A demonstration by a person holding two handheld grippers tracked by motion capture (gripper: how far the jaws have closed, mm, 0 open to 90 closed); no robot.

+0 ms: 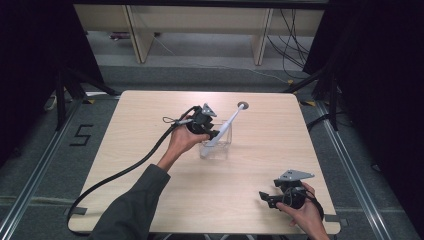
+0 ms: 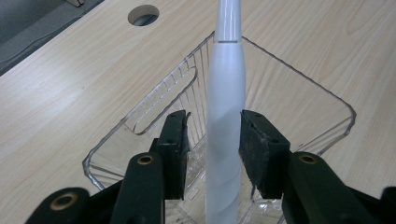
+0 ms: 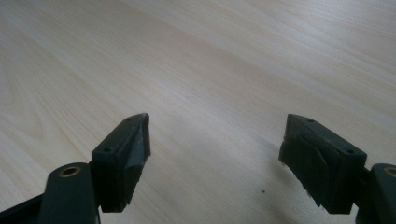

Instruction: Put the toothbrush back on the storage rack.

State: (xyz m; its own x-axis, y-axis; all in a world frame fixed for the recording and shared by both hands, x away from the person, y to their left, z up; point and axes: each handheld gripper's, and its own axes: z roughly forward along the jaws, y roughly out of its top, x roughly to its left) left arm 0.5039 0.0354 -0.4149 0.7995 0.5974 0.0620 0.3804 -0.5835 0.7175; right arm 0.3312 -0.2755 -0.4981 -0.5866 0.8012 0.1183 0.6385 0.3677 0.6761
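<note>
Nearest, at the near right edge of the tabletop (image 1: 150, 170), the right hand (image 1: 307, 215) lies low and cups the right hand-held gripper (image 1: 265, 196), which points left across the wood. In the right gripper view its jaws stand wide apart over bare wood with nothing between them. The wrist is cut off by the bottom edge of the high view.

Farther in, the left forearm, in a dark sleeve (image 1: 132, 207), reaches from the near left up toward the middle of the tabletop. The left hand (image 1: 181, 141) holds the left hand-held gripper (image 1: 216, 134) tilted down and to the right, at the near left rim of a clear bin (image 1: 216, 150). A thick black cable (image 1: 125, 170) trails from it back to the near left corner.

A white toothbrush (image 2: 226, 93) stands leaning in the bin, its lower end inside, its stem rising to the far right above the rim. In the left gripper view the jaws flank the handle: a gap shows on the left side, while the right pad sits at or just off it, so the handle is between them but not clamped. The brush's lower end runs out of that view, and its head is too small to make out in the high view.

Beyond, a round hole (image 1: 243, 105) sits near the far edge.
</note>
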